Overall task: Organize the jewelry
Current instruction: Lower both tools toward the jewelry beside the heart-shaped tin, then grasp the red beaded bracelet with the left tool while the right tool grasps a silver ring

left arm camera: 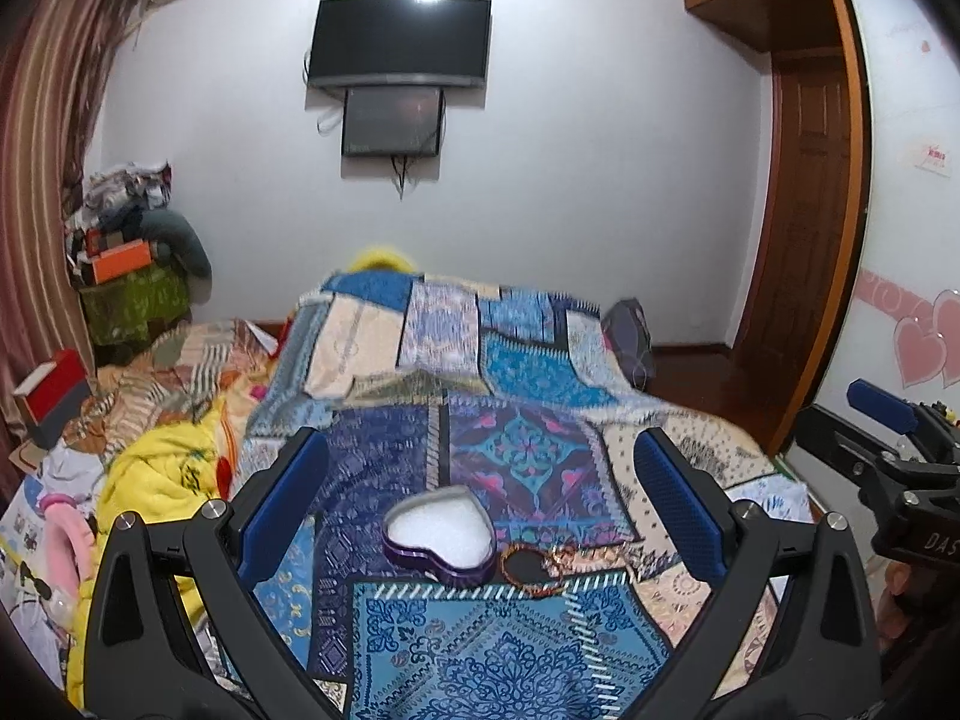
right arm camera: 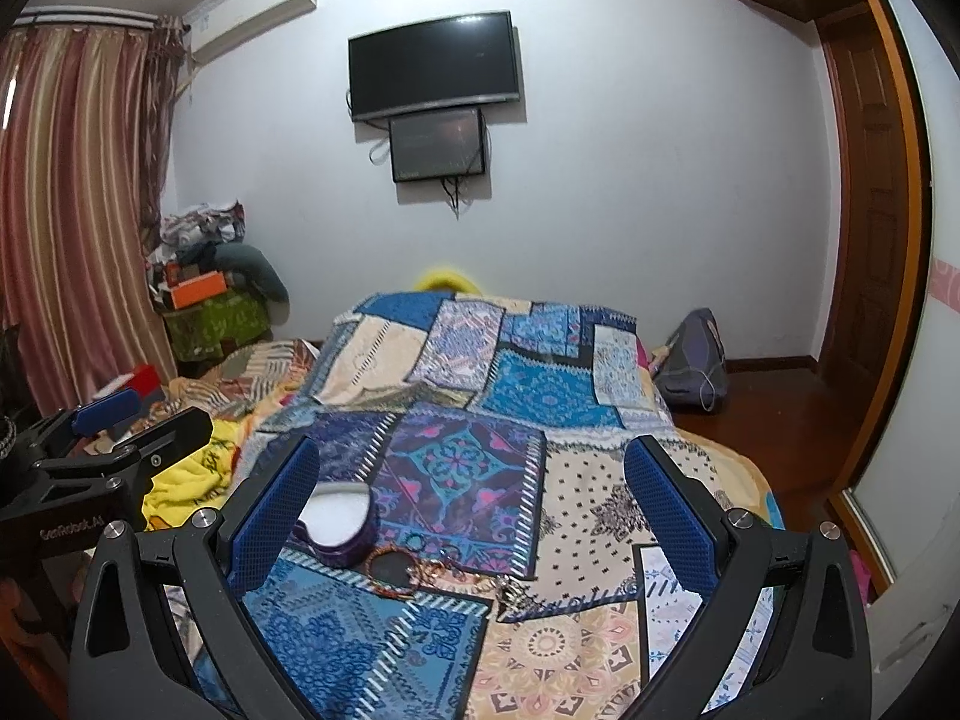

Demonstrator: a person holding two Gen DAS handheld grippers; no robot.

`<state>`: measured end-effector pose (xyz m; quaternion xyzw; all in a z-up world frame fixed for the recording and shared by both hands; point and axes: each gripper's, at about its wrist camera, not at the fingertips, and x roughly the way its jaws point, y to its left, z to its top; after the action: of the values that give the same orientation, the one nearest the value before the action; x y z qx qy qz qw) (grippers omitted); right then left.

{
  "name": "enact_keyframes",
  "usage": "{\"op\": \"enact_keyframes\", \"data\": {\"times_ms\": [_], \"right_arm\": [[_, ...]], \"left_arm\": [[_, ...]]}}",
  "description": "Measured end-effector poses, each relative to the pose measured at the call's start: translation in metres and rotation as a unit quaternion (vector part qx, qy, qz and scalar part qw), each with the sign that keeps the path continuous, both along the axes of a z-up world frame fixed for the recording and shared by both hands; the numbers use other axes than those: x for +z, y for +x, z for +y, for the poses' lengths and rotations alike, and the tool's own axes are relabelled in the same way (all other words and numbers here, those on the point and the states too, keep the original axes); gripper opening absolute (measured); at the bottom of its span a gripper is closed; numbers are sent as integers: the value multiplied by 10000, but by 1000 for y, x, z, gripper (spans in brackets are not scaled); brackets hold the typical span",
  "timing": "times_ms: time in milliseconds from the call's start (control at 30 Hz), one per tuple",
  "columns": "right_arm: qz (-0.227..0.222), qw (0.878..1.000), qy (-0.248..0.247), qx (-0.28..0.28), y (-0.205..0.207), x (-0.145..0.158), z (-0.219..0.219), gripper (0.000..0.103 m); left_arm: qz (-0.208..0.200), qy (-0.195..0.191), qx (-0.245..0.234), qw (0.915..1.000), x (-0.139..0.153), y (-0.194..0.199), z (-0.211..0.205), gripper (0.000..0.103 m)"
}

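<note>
You're looking over a bed in a cluttered bedroom.
A patchwork quilt is covering it, a yellow blanket is bunching up at its left, a television is hanging on the wall, and striped curtains are hanging left.

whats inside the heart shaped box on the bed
The open heart-shaped box shows only a white foam lining. No jewelry lies on it; anything beneath the foam is hidden.

A glossy purple tin box with white foam lining is sitting on matt patchwork cloth; the pads are showing rough blue rubber.
</note>
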<state>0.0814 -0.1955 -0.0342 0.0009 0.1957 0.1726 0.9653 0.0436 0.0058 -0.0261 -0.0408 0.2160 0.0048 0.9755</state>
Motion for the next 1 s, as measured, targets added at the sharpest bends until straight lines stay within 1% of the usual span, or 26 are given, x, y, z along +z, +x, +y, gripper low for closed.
{"op": "enact_keyframes", "data": {"times_ms": [133,200,333,467,567,633,700,767,833,867,900,967,1000], "right_arm": [[272,9996,-72,-96,15,-15,-4,101],[540,9982,-107,-218,29,-30,-9,101],[899,9952,-166,-336,45,-46,-17,101],[1320,9903,-288,-316,60,-68,-22,101],[1588,9864,-358,-225,69,-83,-21,101],[1725,9841,-389,-134,74,-91,-20,101],[1891,9811,-409,-14,78,-101,-19,100],[2021,9782,-458,117,82,-110,-16,98],[2105,9761,-500,209,84,-116,-14,96],[2157,9748,-505,268,86,-121,-13,94],[2193,9739,-499,296,88,-124,-13,93],[2288,9717,-492,311,90,-131,-13,83],[2349,9703,-472,345,92,-135,-13,81]], "left_arm": [[473,-195,-209,9985,-22,27,2,102],[713,-246,-216,9969,-34,40,2,102],[1245,-263,-220,9916,-62,65,0,102],[1769,-379,-344,9829,-90,85,-2,102],[2005,-322,-413,9783,-106,96,-6,102],[2173,-314,-586,9738,-117,102,-10,102],[2362,-264,-760,9684,-127,107,-16,102],[2551,-164,-878,9628,-139,112,-22,102],[2679,-63,-854,9596,-147,114,-25,95],[2762,-33,-871,9571,-151,116,-26,92],[2860,-50,-913,9538,-155,119,-27,87],[2992,-140,-973,9491,-161,122,-26,79],[3088,-230,-1025,9453,-165,124,-26,75]]}}
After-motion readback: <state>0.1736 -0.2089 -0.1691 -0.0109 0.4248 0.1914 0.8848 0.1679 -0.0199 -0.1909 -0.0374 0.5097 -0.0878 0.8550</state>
